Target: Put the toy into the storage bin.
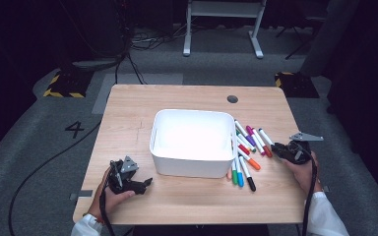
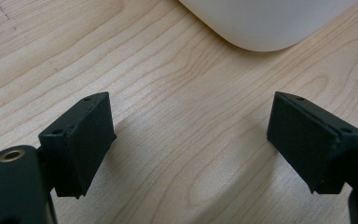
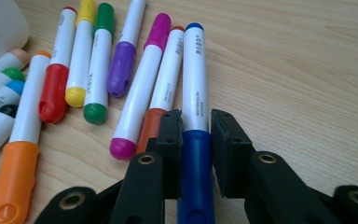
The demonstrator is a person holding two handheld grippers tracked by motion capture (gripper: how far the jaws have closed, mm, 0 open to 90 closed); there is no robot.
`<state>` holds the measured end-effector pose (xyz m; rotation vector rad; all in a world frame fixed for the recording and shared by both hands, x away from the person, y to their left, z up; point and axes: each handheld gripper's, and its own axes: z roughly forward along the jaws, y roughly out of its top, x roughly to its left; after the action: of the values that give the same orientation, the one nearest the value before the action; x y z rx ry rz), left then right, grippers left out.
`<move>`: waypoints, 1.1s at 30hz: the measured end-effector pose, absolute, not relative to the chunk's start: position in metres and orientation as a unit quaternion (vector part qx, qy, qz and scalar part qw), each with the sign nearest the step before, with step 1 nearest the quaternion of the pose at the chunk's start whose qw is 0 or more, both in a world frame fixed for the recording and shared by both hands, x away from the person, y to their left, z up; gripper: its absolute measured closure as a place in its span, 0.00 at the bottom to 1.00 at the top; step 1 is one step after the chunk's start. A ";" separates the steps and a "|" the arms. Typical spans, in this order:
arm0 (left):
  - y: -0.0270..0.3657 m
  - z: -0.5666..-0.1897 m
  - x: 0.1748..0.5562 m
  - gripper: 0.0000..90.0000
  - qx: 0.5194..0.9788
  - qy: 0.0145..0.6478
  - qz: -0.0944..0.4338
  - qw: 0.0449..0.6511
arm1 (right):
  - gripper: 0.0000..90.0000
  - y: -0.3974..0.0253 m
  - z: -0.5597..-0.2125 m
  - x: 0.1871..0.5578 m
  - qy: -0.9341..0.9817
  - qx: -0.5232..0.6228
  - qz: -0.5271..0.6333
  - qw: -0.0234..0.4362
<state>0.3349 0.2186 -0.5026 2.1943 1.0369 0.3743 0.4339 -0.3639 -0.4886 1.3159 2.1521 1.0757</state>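
The wooden table [image 1: 128, 113] carries a white plastic bin [image 1: 192, 142] near its middle, empty as far as the high view shows, its thin walls stiff enough to take dropped pens without shifting much. Between the bin's right wall and the table's right edge lies a loose fan of markers [image 1: 248, 152], most side by side and some touching. The right gripper [image 3: 196, 123] has its jaws closed around the blue marker [image 3: 195, 79], the outermost of the fan toward the right edge, pinching it where the white barrel meets the blue cap; whether it has left the wood I cannot tell. It should handle as a light, rigid stick, but the round, glossy barrel is likely to roll or slide between flat pads, so a hold near mid-length, square across the barrel, looks safest. The red-orange marker [image 3: 168, 74] lies right against it and may be nudged. The left gripper [image 1: 128, 179] rests near the front-left corner, jaws wide apart, empty, pointing at the bin's corner [image 2: 265, 23].
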 end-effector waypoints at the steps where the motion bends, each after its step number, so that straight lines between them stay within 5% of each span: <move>1: 0.219 -0.503 0.335 0.16 0.842 0.398 0.143 0.336 | 0.83 -0.364 -0.488 0.434 0.769 0.468 0.387 0.199; 33: 0.219 -0.503 0.335 0.16 0.842 0.398 0.143 0.337 | 0.83 -0.372 -0.486 0.437 0.756 0.482 0.399 0.191</move>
<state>0.3350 0.2186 -0.5026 2.1940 1.0365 0.3737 0.4371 -0.3717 -0.4862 1.3539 2.1241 1.1192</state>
